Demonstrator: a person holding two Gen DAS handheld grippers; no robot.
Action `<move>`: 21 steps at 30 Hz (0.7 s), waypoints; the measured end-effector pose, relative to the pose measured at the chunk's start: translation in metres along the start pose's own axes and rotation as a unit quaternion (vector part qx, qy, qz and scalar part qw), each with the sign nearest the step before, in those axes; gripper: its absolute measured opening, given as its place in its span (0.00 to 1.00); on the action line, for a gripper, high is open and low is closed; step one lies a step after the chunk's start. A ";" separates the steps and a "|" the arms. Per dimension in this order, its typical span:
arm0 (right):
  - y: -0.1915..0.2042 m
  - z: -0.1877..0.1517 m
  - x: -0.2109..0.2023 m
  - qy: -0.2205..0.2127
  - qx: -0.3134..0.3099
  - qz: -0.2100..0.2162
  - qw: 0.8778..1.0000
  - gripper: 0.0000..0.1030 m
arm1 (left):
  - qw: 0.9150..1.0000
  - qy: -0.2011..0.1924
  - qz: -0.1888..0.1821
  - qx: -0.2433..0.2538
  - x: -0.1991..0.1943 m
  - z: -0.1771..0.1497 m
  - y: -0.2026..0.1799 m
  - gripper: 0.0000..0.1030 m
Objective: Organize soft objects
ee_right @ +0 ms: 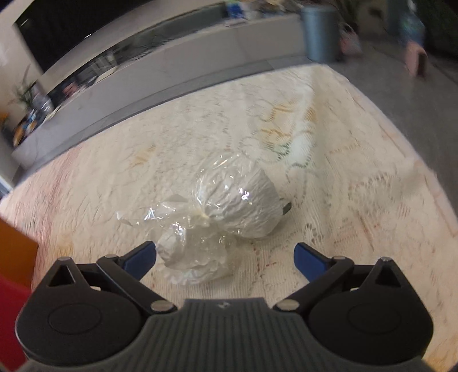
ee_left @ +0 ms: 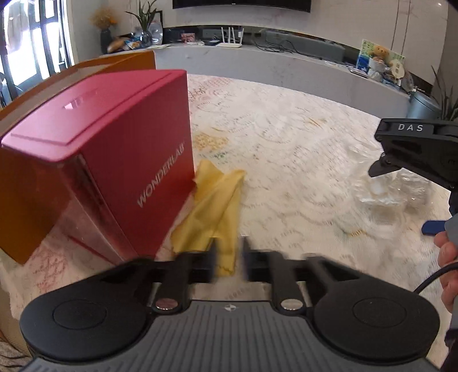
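Soft things are not put away yet. The left tool [ee_left: 229, 257] has its two fingers close around a corner of the yellow cloth [ee_left: 211, 211], but blur hides whether they pinch it. That cloth lies on the lacy counter [ee_left: 286, 143], touching the red box [ee_left: 114, 157]. The right tool [ee_right: 224, 257] is spread wide and holds nothing. A clear plastic bag [ee_right: 229, 206] with something white inside lies just in front of it. Both soft things look left to tidy.

Home living room, wall television [ee_left: 242, 4], media console [ee_left: 257, 61], houseplants [ee_left: 144, 21], lace-covered table [ee_left: 286, 143]
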State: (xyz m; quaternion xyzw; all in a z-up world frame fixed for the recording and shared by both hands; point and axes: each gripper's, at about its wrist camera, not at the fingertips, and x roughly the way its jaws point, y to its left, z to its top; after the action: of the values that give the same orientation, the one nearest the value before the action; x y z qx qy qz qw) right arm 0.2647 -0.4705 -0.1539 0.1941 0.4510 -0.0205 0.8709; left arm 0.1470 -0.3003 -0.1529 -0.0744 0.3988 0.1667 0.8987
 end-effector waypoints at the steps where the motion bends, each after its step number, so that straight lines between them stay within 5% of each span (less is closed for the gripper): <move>1: 0.000 0.002 0.004 -0.001 0.012 -0.003 1.000 0.97 | 1.000 -0.005 0.000 0.003 0.000 0.002 -0.001 0.48; 9: 0.012 0.011 0.015 -0.016 0.024 -0.021 0.999 0.98 | 0.998 -0.018 0.058 -0.024 0.011 0.008 -0.012 0.76; 10: 0.016 0.009 0.014 -0.021 -0.002 -0.026 0.999 0.93 | 0.997 -0.009 0.071 -0.033 0.017 0.009 -0.014 0.76; 11: 0.021 0.005 0.012 -0.025 -0.039 -0.028 0.999 0.77 | 0.996 -0.002 0.082 -0.045 0.021 0.009 -0.013 0.80; 15: 0.023 -0.006 -0.002 -0.019 -0.102 -0.027 0.994 0.65 | 0.992 -0.002 0.090 -0.090 0.026 0.013 -0.007 0.85; 17: 0.021 -0.015 -0.015 -0.011 -0.137 -0.025 0.990 0.48 | 0.992 -0.001 0.087 -0.095 0.026 0.014 -0.005 0.74; 18: 0.021 -0.021 -0.022 -0.004 -0.155 -0.032 0.987 0.48 | 0.991 -0.004 0.092 -0.097 0.025 0.014 -0.004 0.58; 21: 0.017 -0.043 -0.045 0.033 -0.247 -0.028 0.968 0.48 | 0.993 -0.010 0.087 -0.076 0.024 0.017 -0.002 0.33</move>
State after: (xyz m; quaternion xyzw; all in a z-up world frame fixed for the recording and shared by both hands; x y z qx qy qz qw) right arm 0.2077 -0.4453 -0.1349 -0.0395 0.4757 0.0732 0.8757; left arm 0.1742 -0.2919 -0.1590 -0.1061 0.3812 0.2751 0.8762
